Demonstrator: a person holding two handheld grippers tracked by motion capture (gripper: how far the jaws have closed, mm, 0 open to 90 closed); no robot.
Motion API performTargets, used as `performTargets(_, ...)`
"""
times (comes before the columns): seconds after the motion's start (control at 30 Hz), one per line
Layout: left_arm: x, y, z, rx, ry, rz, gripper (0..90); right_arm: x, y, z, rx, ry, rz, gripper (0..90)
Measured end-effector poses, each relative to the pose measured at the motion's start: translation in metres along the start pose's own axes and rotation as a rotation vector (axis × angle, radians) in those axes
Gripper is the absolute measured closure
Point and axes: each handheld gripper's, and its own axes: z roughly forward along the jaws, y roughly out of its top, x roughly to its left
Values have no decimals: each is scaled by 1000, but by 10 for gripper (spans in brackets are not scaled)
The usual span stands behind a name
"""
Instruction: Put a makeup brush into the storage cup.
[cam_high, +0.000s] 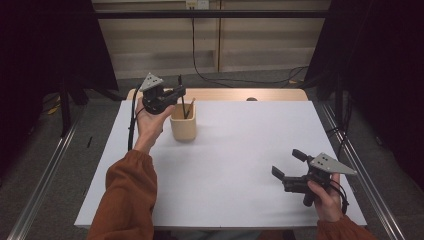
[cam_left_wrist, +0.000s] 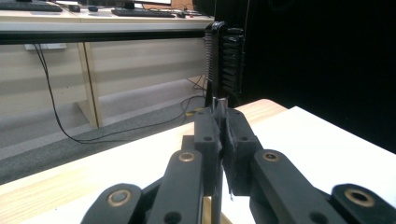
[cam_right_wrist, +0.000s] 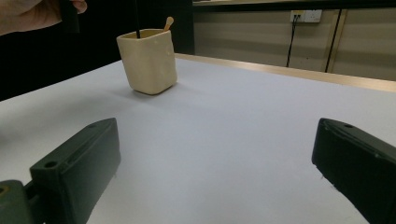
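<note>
High view
- Table: a white tabletop with a light wood strip along its far edge.
- Cup: a squarish beige cup stands upright on the far left part of the table, with thin sticks rising from it.
- Left gripper: the left gripper is held above and just left of the cup, its jaws pointing right over the cup's mouth; a thin black stick runs from between the fingertips down into the cup.
- Left hand: the left hand grips the tool from below, orange sleeve trailing to the bottom edge.
- Right gripper: the right gripper hovers low over the near right part of the table, well apart from the cup, jaws pointing left and spread.
- Right hand: the right hand wraps its handle.

Left gripper view
- Jaws: the two black jaws are closed together, clamped on the thin black stick, which stands upright between the fingertips and pokes out just above them.
- Beyond the fingertips: the table's wooden edge, then grey floor and a black cable.

Right gripper view
- Jaws: wide apart, one at each bottom corner, nothing between them but bare white table.
- Cup: the beige cup sits well ahead of the fingertips, towards the left jaw's side; a black stick and a wooden stick with a rounded tip stand in it.
- Other hand: part of the left hand shows above and left of the cup.
</note>
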Motion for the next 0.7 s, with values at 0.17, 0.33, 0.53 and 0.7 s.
performTargets(0.17, 0, -5, 1, 8, 1, -5, 853, 0, 0, 0, -1, -1, 2, 2)
performTargets(0.33, 2, -8, 0, 7, -1, -10, 852, 1, 0, 0, 0, 11, 1, 1)
performTargets(0.53, 3, -14, 0, 13, 5, -19, 852, 0, 0, 0, 2, 9, 2, 1)
performTargets(0.7, 3, -15, 1, 18, 5, -15, 851, 1, -1, 1, 4, 9, -3, 8)
